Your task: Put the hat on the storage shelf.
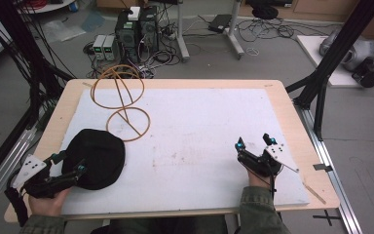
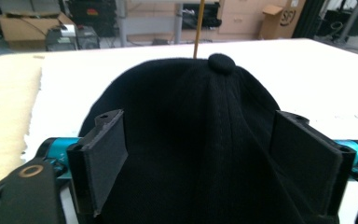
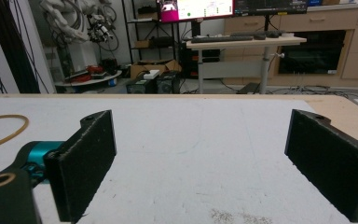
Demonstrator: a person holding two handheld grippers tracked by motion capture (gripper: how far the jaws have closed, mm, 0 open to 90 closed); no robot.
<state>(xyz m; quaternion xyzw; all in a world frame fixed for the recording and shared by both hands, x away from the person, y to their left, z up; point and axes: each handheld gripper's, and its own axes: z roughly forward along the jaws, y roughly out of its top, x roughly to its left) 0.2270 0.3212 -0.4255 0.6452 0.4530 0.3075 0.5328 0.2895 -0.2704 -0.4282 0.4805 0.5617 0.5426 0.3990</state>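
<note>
High view looks forward and down from above the person's side, taking in the whole worktop [image 1: 292,122]. Left gripper view sits low, very close behind a black cap [image 2: 200,140]. Right gripper view faces across the same worktop toward distant desks.

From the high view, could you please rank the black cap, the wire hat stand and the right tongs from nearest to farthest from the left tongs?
1. Black cap: directly at the left tongs, near-left of the table.
2. Wire hat stand: beyond the cap, far-left.
3. Right tongs: across the table, near-right.
</note>
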